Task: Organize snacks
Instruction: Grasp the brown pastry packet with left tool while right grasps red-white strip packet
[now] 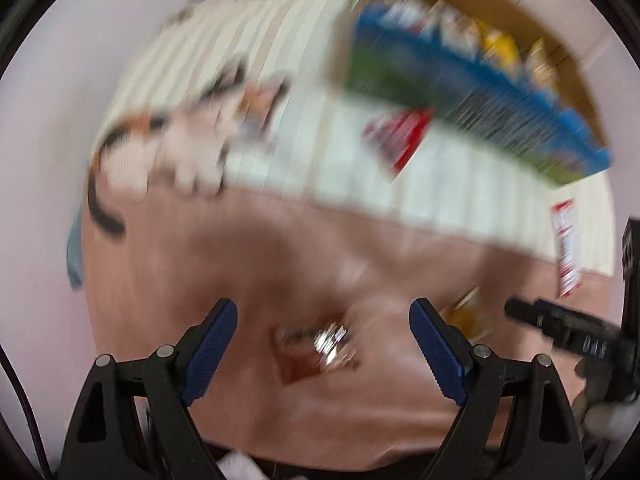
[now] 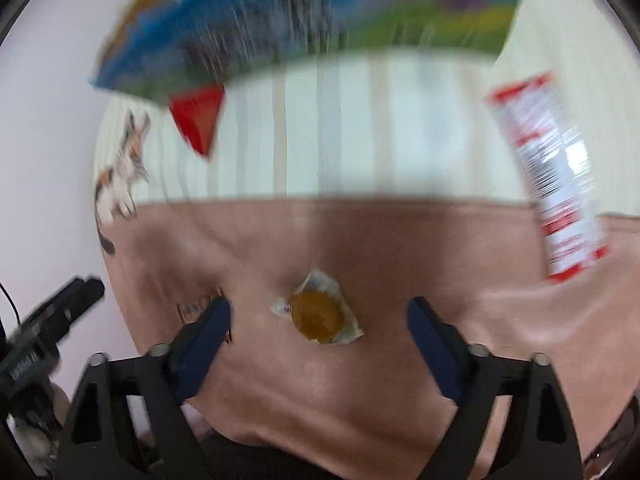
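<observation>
In the left wrist view, blurred by motion, my left gripper stands open over a shiny brown wrapped snack lying on a pinkish cloth. The pads do not touch it. In the right wrist view my right gripper is open above a round brown cake in a clear wrapper, with a gap on both sides. The brown wrapped snack peeks out beside its left finger. Each gripper shows at the edge of the other's view: the right gripper, the left gripper.
A cardboard box with a blue and green printed side holds several snack packs at the back. On the striped cream cloth lie a red packet and a white and red packet. A cat picture marks the cloth's left.
</observation>
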The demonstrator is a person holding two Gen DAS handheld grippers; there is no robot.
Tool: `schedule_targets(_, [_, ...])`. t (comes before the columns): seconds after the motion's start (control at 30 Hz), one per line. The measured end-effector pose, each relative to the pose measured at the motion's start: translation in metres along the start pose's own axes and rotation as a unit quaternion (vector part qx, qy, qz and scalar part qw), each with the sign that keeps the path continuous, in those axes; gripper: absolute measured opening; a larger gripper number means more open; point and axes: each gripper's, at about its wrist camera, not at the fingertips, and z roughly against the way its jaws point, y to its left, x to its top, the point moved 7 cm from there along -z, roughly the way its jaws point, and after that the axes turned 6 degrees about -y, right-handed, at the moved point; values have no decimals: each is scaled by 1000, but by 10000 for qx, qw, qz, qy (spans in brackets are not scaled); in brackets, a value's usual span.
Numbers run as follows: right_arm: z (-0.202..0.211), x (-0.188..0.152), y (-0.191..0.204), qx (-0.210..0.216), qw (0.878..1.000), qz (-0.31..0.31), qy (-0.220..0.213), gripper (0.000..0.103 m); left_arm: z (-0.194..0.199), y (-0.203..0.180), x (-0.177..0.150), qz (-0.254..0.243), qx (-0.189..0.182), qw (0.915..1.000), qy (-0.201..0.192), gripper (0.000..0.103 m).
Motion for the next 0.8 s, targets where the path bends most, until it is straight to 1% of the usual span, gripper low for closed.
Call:
schedule_targets(0.03, [-16, -4, 0, 28, 9999, -3, 160, 78, -12, 6, -10, 111, -21, 9997, 203, 88])
schedule_targets(0.07, [-26, -7, 1, 28, 9997, 36, 245, 77, -22, 10, -19, 229, -136, 9989, 386, 88])
schedule_targets(0.1, [-37, -9, 3, 18, 9994, 89, 327, 77, -37, 14, -31, 393, -266, 9969, 627, 88])
schedule_targets(0.13, [-47, -11, 5, 33, 9989, 161, 430, 77, -46, 18, -38, 516, -312, 9952, 773, 88])
schedule_targets(0.2, [-65, -18, 8, 7, 9976, 290, 635, 77, -68, 22, -52, 672, -398, 9914, 1048, 88])
schedule_targets(0.23, [-72, -21, 11, 20, 9967, 348, 740, 77, -76, 24, -57, 767, -381, 9895, 1163, 88])
schedule_targets(0.27, [-78, -20, 14, -8, 9959, 443, 783, 77, -84, 24, -61, 817, -440, 9880, 1236, 88])
schedule_targets(0.3, [-82, -22, 16, -125, 9950, 626, 762, 76, -93, 22, -64, 799, -476, 9869, 1316, 88])
schedule_targets(0.33, [-84, -25, 18, -228, 9941, 780, 719, 72, -100, 22, -66, 840, -469, 9857, 1380, 88])
schedule_targets(0.37, [-84, -25, 19, -345, 9929, 918, 678, 60, -107, 19, -69, 923, -584, 9838, 1422, 88])
schedule_targets(0.4, [-83, -26, 19, -453, 9916, 1027, 637, 50, -111, 14, -70, 979, -767, 9816, 1446, 88])
schedule_targets(0.47, [-78, -27, 15, -364, 9930, 961, 581, 50, -118, 3, -73, 1138, -922, 9769, 1558, 88])
schedule_targets(0.53, [-72, -29, 4, -230, 9952, 695, 650, 50, -118, -17, -72, 1178, -1221, 9731, 1560, 88])
schedule_targets(0.6, [-63, -30, -6, 109, 9968, 335, 717, 50, -110, -43, -67, 1060, -1528, 9709, 1509, 88])
schedule_targets(0.63, [-55, -29, -13, 181, 9972, 213, 690, 51, -105, -53, -67, 963, -1636, 9698, 1531, 88])
schedule_targets(0.67, [-47, -28, -17, 194, 9976, 177, 639, 58, -98, -63, -67, 793, -1681, 9701, 1561, 88])
schedule_targets(0.7, [-35, -24, -25, 173, 9985, 149, 489, 67, -90, -71, -68, 578, -1717, 9711, 1554, 88])
schedule_targets(0.73, [-21, -20, -33, 107, 9994, 154, 284, 71, -82, -77, -69, 352, -1703, 9732, 1504, 88])
schedule_targets(0.8, [5, -7, -51, -159, 9997, 188, -57, 82, -66, -87, -71, -301, -1441, 9802, 1325, 88])
